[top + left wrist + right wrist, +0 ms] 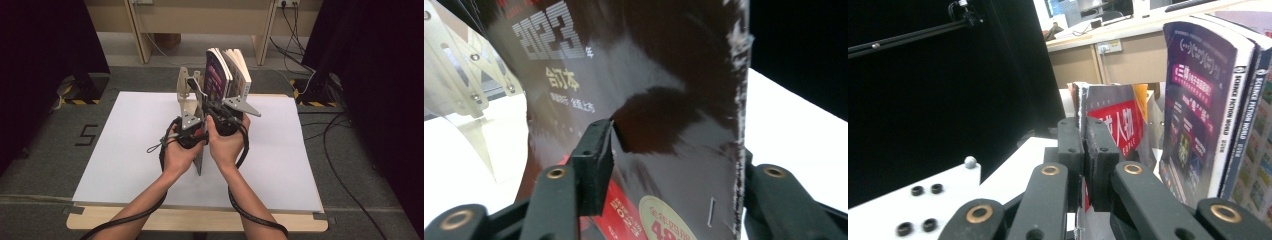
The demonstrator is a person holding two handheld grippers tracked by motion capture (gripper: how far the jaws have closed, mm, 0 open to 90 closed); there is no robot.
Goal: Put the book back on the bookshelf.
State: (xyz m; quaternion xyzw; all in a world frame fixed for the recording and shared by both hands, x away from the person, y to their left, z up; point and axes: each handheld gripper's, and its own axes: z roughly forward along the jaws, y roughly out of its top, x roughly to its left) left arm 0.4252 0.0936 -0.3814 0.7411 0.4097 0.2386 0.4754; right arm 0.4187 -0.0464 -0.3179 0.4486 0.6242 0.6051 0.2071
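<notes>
High view: both hands meet at the middle of the white table sheet (130, 145); left gripper (186, 131) and right gripper (220, 119) hold a thin dark magazine (199, 160) on its edge, just before the upright purple books (220, 75).
Left gripper view: the glossy dark-red magazine cover (649, 100) stands between half-open jaws; one pad (594, 165) touches it.
Right gripper view: the jaws are pinched tight on the magazine edge (1081, 107); the purple books stand to the right.

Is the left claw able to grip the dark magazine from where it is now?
Probably yes. The dark magazine already stands between the jaws of the left claw, with nothing in the way; one pad lies against its cover.
</notes>
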